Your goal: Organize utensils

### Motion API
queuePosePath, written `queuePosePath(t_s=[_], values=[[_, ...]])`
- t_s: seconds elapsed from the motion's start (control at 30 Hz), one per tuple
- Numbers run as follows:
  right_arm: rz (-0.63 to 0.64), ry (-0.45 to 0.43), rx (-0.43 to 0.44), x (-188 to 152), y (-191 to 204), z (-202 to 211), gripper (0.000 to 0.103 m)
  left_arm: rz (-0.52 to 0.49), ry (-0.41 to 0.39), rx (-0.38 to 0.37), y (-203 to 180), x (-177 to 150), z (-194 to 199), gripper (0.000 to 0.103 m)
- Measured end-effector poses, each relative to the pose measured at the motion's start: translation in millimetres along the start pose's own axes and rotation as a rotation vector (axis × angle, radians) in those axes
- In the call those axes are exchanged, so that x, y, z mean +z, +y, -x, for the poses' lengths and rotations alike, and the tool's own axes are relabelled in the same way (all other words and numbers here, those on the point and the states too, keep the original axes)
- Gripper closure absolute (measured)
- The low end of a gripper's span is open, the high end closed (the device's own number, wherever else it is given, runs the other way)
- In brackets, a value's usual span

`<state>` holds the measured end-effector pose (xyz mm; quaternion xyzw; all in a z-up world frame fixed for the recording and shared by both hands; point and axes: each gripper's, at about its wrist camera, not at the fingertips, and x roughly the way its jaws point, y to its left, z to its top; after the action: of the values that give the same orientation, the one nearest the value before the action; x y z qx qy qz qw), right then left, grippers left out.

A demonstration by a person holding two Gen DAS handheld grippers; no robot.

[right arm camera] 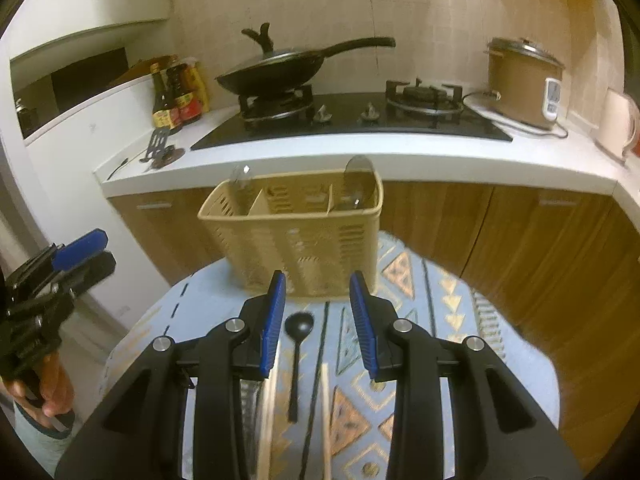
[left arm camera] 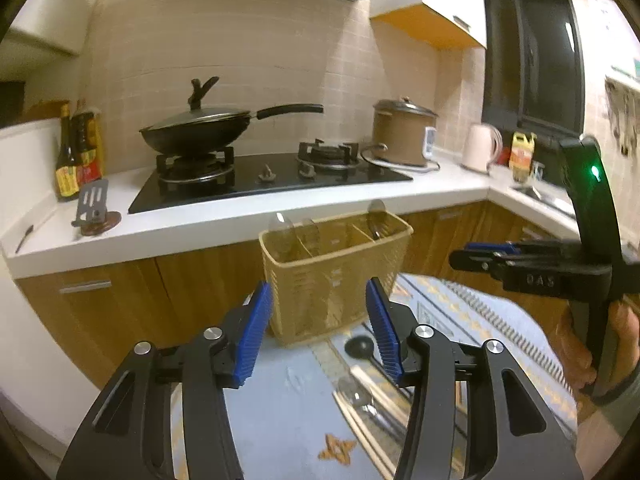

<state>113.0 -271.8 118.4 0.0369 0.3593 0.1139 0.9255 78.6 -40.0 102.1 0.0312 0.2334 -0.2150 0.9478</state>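
Kitchen counters frame a patterned table where the basket already holds two spoons. Black ladle and chopsticks lie unsorted before it; left gripper and right gripper gape empty.

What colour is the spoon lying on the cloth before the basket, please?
Black; the spoon shows best in the right wrist view.

Chopsticks cut off below — basket's spoons blurred.
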Motion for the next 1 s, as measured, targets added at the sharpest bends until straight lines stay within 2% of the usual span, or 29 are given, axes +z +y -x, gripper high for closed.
queuePosePath(t_s=[0.07,0.13,0.2,0.33,0.47,0.6,0.73,0.93,1.0], values=[[-0.001,0.027,0.004,-4,1,-1,0.073,-0.012,0.038,-0.003,-8,-6,1,0.053],[-0.005,0.061,0.014,-7,2,-6,0.068,-0.004,0.079,-0.013,-10,-10,-1,0.053],[-0.027,0.152,0.059,-12,-1,-21,0.043,0.033,0.151,-0.043,-7,-18,-12,0.053],[-0.125,0.316,0.152,-30,-14,-57,0.042,0.182,0.285,-0.151,14,-44,-39,0.053],[-0.108,0.386,0.114,-43,-14,-85,0.043,0.268,0.330,-0.173,29,-72,-55,0.053],[-0.114,0.441,0.123,-45,-10,-113,0.048,0.265,0.385,-0.150,32,-85,-73,0.053],[-0.100,0.470,0.097,-40,-2,-135,0.048,0.239,0.439,-0.120,29,-91,-87,0.055],[-0.033,0.488,0.010,-35,19,-164,0.048,0.240,0.474,-0.118,35,-99,-96,0.055],[-0.024,0.496,-0.004,-35,22,-171,0.052,0.247,0.478,-0.117,39,-102,-97,0.055]])
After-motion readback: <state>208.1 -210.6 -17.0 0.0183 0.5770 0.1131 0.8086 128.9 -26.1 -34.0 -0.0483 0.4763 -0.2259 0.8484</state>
